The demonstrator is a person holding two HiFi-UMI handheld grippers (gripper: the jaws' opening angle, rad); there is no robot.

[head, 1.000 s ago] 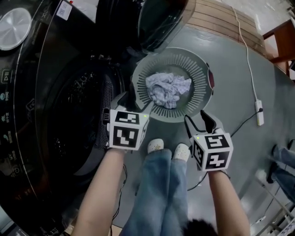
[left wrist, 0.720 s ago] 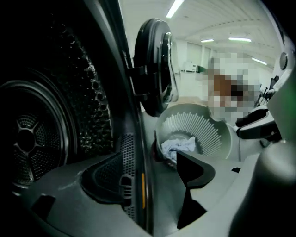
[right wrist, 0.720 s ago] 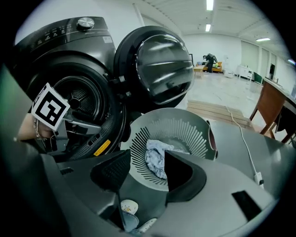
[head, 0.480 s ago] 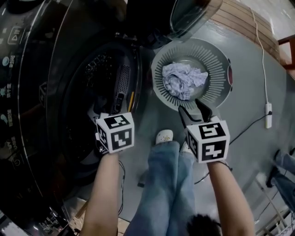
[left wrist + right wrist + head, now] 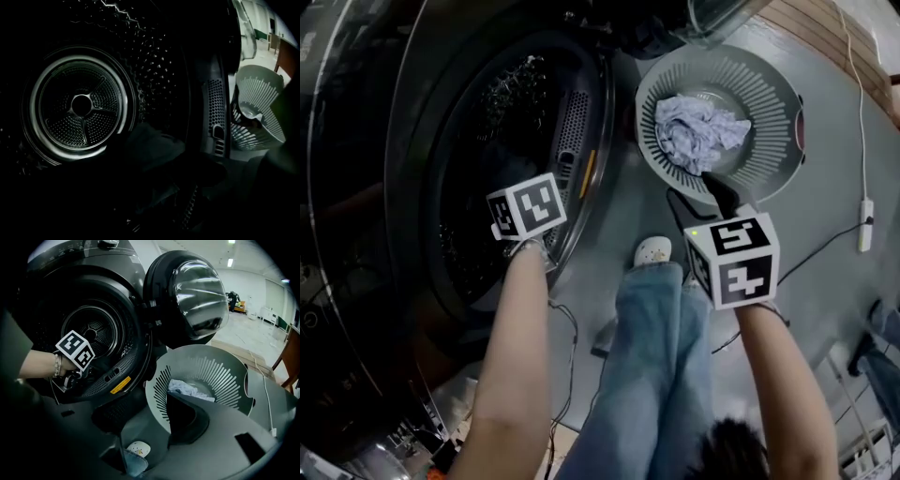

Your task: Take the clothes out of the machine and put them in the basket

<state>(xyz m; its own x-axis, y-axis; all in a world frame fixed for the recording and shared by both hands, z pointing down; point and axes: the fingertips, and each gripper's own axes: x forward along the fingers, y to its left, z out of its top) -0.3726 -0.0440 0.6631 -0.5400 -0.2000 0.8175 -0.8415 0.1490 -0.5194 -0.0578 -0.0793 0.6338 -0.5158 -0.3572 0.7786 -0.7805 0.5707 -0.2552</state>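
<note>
The front-loading machine's drum (image 5: 497, 159) gapes open at the left. My left gripper's marker cube (image 5: 525, 208) sits at the drum's mouth, with the jaws hidden beyond it. In the left gripper view my left gripper (image 5: 159, 211) points into the dark drum over a heap of dark clothes (image 5: 150, 150); its jaws have just been opening and nothing shows pressed between them. The grey slatted basket (image 5: 769, 103) stands on the floor to the right, with a pale crumpled cloth (image 5: 698, 131) in it. My right gripper (image 5: 701, 199) hovers at the basket's near rim, open and empty.
The round machine door (image 5: 192, 296) swings open above the basket (image 5: 211, 371). The person's jeans (image 5: 661, 356) and a white shoe (image 5: 653, 251) lie between the arms. A white cable and power strip (image 5: 864, 225) run along the grey floor at the right.
My left gripper has swung from beside the basket leftwards into the drum opening. The right gripper has drifted a little towards the basket's rim. The cloth in the basket has not moved.
</note>
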